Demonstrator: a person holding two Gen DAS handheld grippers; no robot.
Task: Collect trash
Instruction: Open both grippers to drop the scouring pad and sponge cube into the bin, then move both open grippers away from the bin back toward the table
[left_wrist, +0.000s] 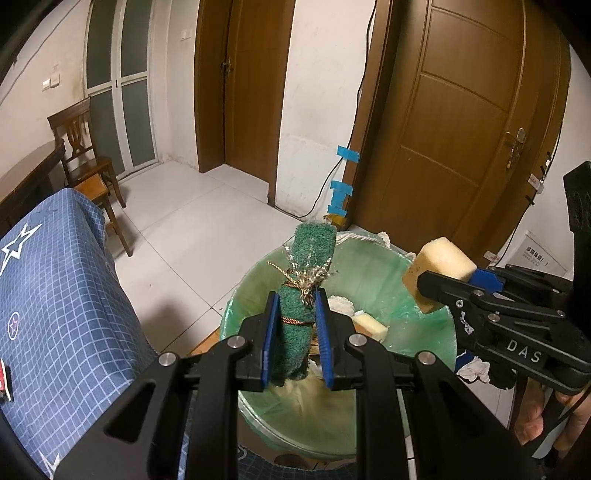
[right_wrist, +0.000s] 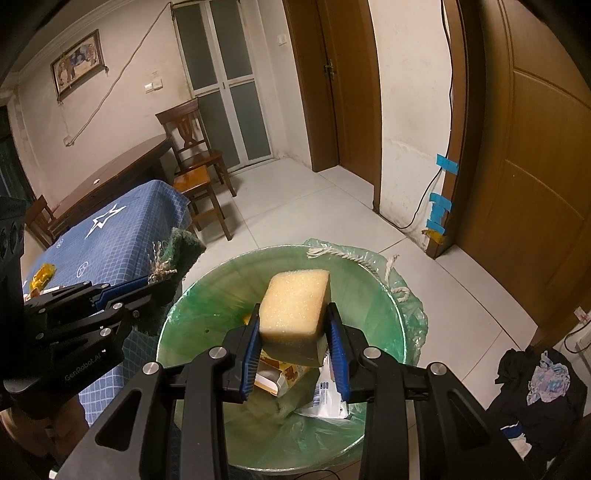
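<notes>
My left gripper (left_wrist: 296, 325) is shut on a rolled green scouring pad (left_wrist: 309, 254) tied with twine, held upright over the trash bin (left_wrist: 424, 317) lined with a green bag. My right gripper (right_wrist: 293, 332) is shut on a yellow sponge (right_wrist: 295, 299) above the same bin (right_wrist: 207, 295). In the left wrist view the right gripper (left_wrist: 424, 291) with the sponge (left_wrist: 441, 264) hangs over the bin's right rim. In the right wrist view the left gripper (right_wrist: 155, 288) holds the scouring pad (right_wrist: 181, 249) at the bin's left rim. Wrappers and paper (right_wrist: 325, 395) lie inside the bin.
A table with a blue checked cloth (left_wrist: 55, 306) stands left of the bin. A wooden chair (right_wrist: 195, 166) and dark table (right_wrist: 110, 177) stand behind. Brown doors (left_wrist: 472, 122) and a cable with blue tape (left_wrist: 341, 192) are on the wall. Dark clothes (right_wrist: 539, 391) lie on the floor right.
</notes>
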